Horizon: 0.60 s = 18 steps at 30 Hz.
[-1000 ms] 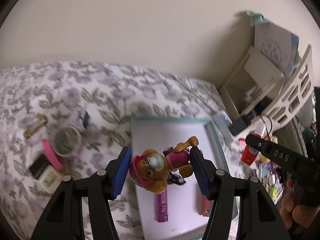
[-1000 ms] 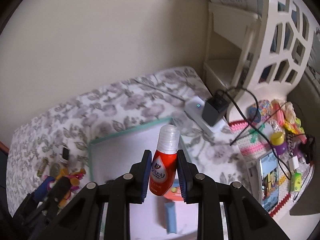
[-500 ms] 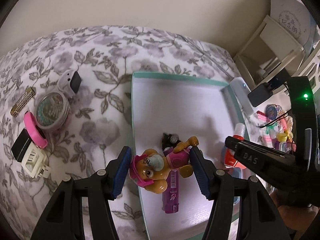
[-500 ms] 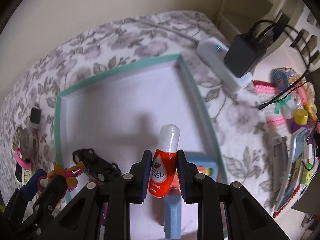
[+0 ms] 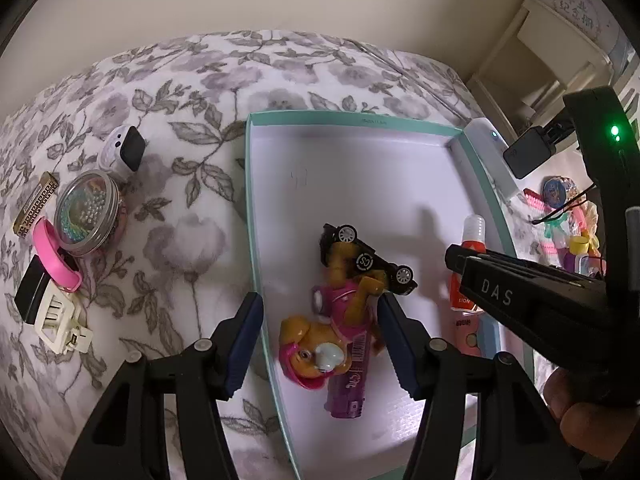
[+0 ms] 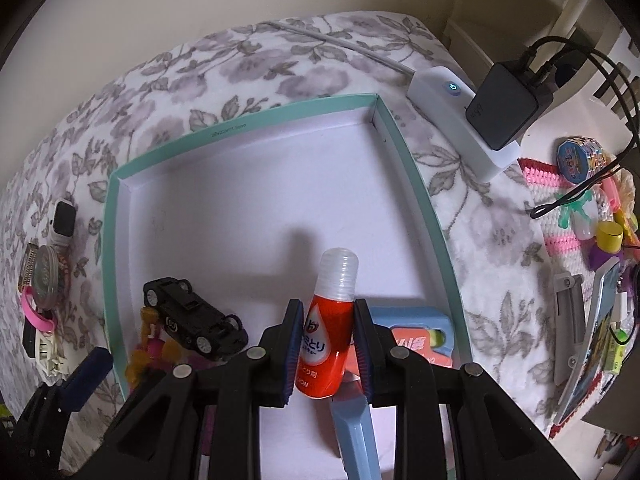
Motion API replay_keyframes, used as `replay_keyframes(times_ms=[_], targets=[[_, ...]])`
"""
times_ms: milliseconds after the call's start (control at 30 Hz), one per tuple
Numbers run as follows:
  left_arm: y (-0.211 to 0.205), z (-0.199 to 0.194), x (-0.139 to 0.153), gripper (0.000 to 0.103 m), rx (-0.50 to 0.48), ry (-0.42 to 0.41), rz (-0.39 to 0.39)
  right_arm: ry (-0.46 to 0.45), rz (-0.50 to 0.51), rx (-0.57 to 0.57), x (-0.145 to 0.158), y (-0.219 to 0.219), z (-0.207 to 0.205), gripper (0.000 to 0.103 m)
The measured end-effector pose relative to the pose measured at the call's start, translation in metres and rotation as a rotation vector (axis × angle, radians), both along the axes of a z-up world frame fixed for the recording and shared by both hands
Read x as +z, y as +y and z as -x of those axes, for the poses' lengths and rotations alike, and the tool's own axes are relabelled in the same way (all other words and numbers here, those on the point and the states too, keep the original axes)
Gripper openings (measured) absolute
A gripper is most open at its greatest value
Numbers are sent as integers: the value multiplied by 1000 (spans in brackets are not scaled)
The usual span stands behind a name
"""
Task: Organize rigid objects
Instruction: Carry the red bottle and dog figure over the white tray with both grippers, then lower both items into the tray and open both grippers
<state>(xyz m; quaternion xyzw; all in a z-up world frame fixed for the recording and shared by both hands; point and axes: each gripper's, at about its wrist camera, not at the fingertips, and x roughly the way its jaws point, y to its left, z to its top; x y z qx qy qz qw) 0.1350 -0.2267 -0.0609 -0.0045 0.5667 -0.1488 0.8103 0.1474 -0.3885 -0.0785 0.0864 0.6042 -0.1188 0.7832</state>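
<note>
Teal-rimmed box (image 5: 251, 216): landmark; shallow tray on the floral bedspread (image 5: 192, 92), white floor partly filled.
Left gripper (image 5: 320, 338): jaws apart, straddling the box's left wall; the dog figure (image 5: 316, 350) lies loose between them on the box floor, no pad touching it.
Dog figure: inside the box near its left wall, resting across a purple tube (image 5: 352, 388), with the black toy car (image 5: 366, 258) at its feet.
Right gripper (image 6: 327, 350): clamped on the red bottle (image 6: 326, 338), held upright above the box's near right corner.
Risk, bottle: if let go upright on the blue and orange pieces (image 6: 416, 340) beneath, it likely topples.
Risk, left jaw: a sideways withdrawal could catch the wall and drag the box.
Outside box: tin (image 5: 86, 214), pink band (image 5: 54, 256) and clip (image 5: 60, 320) lie left of it, unsorted.
</note>
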Motion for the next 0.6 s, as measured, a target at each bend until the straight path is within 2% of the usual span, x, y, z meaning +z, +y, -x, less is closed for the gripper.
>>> replay_keyframes(times_ms=[367, 600], targets=[[11, -4, 1, 62, 36, 13, 31, -1, -34, -28, 2, -2, 0, 28], [18, -5, 14, 70, 57, -4, 66, -51, -39, -46, 24, -3, 0, 28]])
